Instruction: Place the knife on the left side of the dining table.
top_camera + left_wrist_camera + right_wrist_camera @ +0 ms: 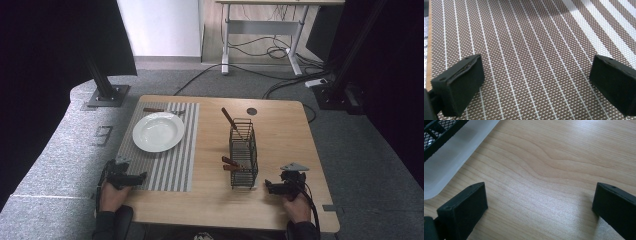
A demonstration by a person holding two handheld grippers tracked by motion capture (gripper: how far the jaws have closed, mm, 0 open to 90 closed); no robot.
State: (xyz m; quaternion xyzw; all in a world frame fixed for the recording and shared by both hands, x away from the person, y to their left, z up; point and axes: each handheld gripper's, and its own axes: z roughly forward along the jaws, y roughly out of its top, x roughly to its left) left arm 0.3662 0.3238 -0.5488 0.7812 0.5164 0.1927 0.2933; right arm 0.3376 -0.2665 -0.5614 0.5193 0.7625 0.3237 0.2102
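A white plate (158,131) sits on a brown-and-white striped placemat (175,165) on the left of the wooden table (285,130). A brown-handled utensil (162,110) lies on the mat behind the plate. In the table's middle stands a black wire basket (243,152) holding several brown-handled utensils (231,163); one (228,118) leans out at the back. My left gripper (140,176) (537,62) rests open over the mat's near left corner, nothing between its jaws. My right gripper (268,186) (540,187) is open over bare wood, just right of the basket (439,132).
The basket stands on a pale translucent base (451,160). A dark round grommet (251,111) sits near the table's far edge. Grey carpet surrounds the table, with cables (270,50) and a desk frame (260,30) beyond. Black stands (107,92) flank the far corners.
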